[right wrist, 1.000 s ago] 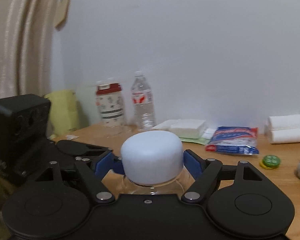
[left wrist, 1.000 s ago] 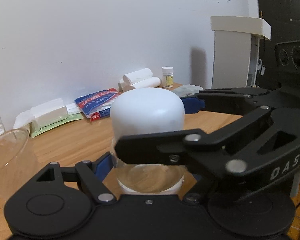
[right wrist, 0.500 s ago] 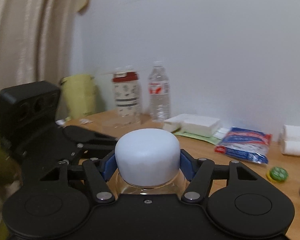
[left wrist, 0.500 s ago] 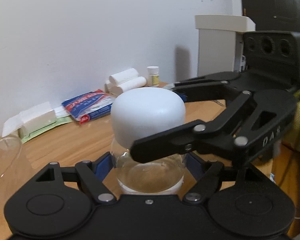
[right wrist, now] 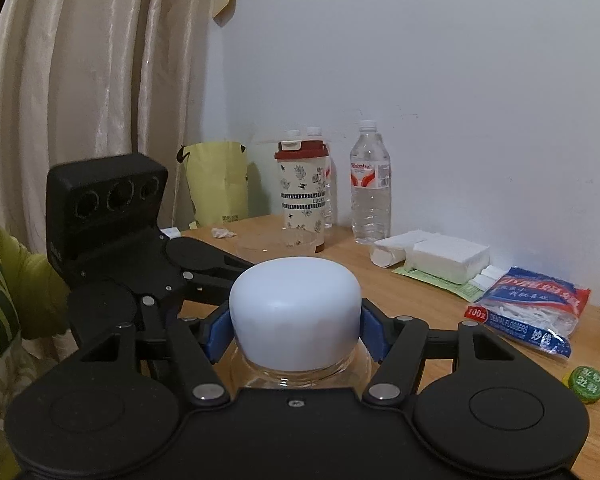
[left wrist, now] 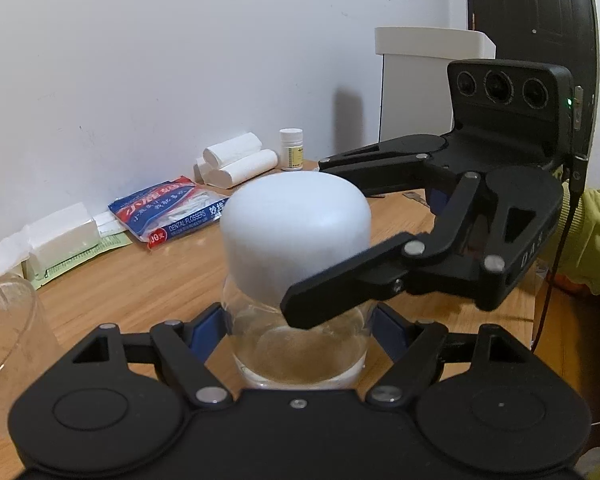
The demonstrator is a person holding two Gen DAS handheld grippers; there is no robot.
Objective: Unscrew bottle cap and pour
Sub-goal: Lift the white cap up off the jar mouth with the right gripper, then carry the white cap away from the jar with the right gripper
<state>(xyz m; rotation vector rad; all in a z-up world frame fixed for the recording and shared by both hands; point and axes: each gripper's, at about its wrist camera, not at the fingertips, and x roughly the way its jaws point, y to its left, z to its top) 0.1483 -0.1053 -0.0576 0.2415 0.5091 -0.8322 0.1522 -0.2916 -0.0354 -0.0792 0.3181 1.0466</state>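
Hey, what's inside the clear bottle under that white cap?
Through the glass of the clear bottle, a shallow layer of clear liquid seems to sit at the bottom. The white cap and the right gripper cover the neck and mouth.

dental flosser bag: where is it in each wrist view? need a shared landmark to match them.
Left wrist: dental flosser bag lies on the table, left of centre, behind and left of the white cap.
Right wrist: same bag at the right edge, lower half, right of the cap.
Shared landmark: the white tissue pack beside the bag.
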